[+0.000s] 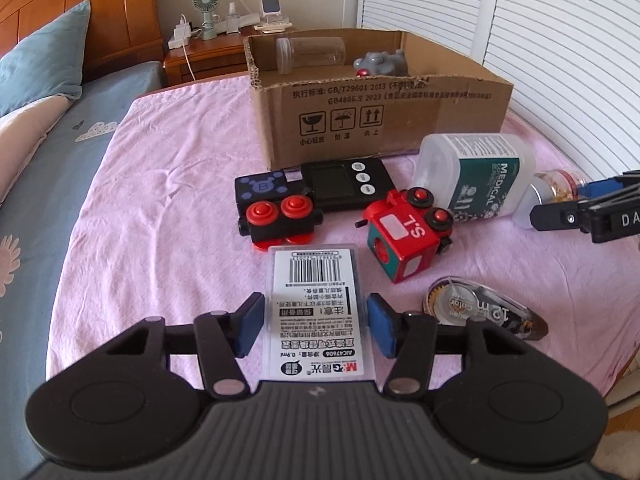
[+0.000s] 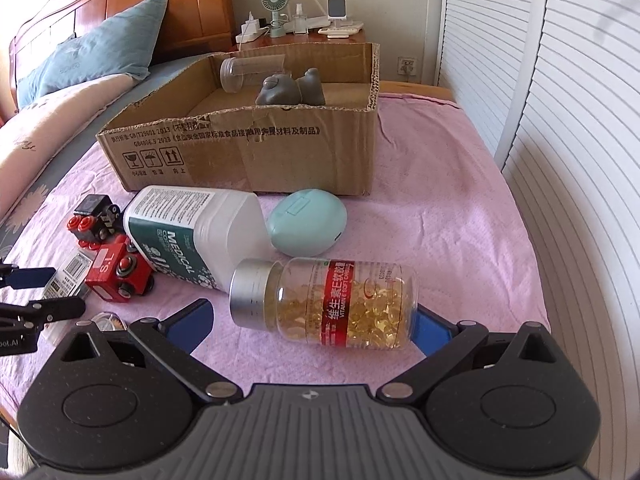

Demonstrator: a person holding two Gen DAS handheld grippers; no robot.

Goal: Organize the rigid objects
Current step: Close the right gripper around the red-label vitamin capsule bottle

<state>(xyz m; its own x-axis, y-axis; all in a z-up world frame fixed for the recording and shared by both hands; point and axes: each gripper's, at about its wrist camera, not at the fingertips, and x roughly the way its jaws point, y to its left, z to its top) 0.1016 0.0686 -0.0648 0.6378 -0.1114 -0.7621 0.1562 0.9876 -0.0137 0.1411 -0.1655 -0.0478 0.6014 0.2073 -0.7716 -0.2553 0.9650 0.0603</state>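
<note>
Clutter was spread all over the pink blanket (image 1: 168, 208) in front of the cardboard box (image 1: 376, 120), and both your grippers were down among it. Your left gripper (image 1: 316, 330) had its blue pads (image 1: 251, 328) either side of the clear refill case (image 1: 316, 312), touching or very nearly, so I honestly couldn't tell if you were squeezing it or just framing it. That case lay flat with its long axis running straight away from you along the fingers, barcode end pointing at the black toy train car (image 1: 276, 212). Just right of that sat the red toy train car (image 1: 404, 232), tipped on its side, with the correction tape (image 1: 480, 312) near your right finger. Your right gripper (image 2: 312, 322) was spread wide, and the vitamin E bottle (image 2: 332, 304) lay on its side crosswise between the fingers, silver cap pointing to your left, base right up against the right pad, left pad well clear of the cap. Behind it the white medical bottle (image 2: 196, 232) was also lying down, angled across, with the mint green case (image 2: 306, 222) just beside it. Inside the box you already had a clear jar (image 2: 252, 70) on its side and a grey toy (image 2: 292, 88).
</note>
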